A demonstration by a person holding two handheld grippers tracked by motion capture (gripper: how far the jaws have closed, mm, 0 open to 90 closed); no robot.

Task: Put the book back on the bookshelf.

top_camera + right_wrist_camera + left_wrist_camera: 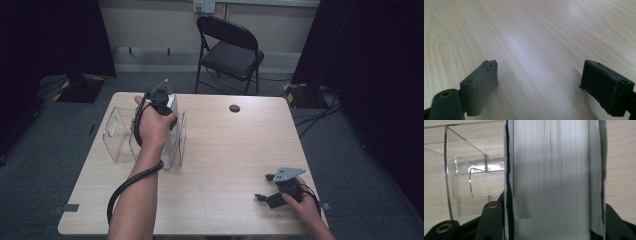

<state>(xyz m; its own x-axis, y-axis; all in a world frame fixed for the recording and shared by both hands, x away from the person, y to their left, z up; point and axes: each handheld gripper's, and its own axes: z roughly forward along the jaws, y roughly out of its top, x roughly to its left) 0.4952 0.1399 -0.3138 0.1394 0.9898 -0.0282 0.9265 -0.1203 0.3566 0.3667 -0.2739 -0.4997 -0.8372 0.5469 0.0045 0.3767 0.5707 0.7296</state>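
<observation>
**Left gripper lowering a book into the clear acrylic bin; right gripper idling**

I'm holding a thick book [551,177] in the left gripper [161,102], jaws clamped across it. In the left gripper view its white page edge is standing between the two black jaws, with dark cover lines down each side. The book is sitting over the right-hand part of the clear acrylic bin [116,134], which is resting on the far-left part of the worktop [230,165]. In the high view I'm seeing the book's pale edge just beside the gripper, upright against the bin's near-right wall; I cannot tell whether it is already touching the bin floor or hanging above it.

My read on the step: placing, late in it. Next move, as I judge it, is easing straight down until the book is bearing on the bin, then parting the jaws and lifting out without dragging the bin's thin wall. The bin looks light, so a sideways pull could shift it.

Pose: my left forearm is reaching forward from the bottom edge, wrist bent down, gripper pointing down into the bin, cable looping under the arm. The right gripper [272,196] is lying low at the near-right corner, well apart from the bin, jaws wide apart and holding nothing, pointing left over bare wood.
</observation>
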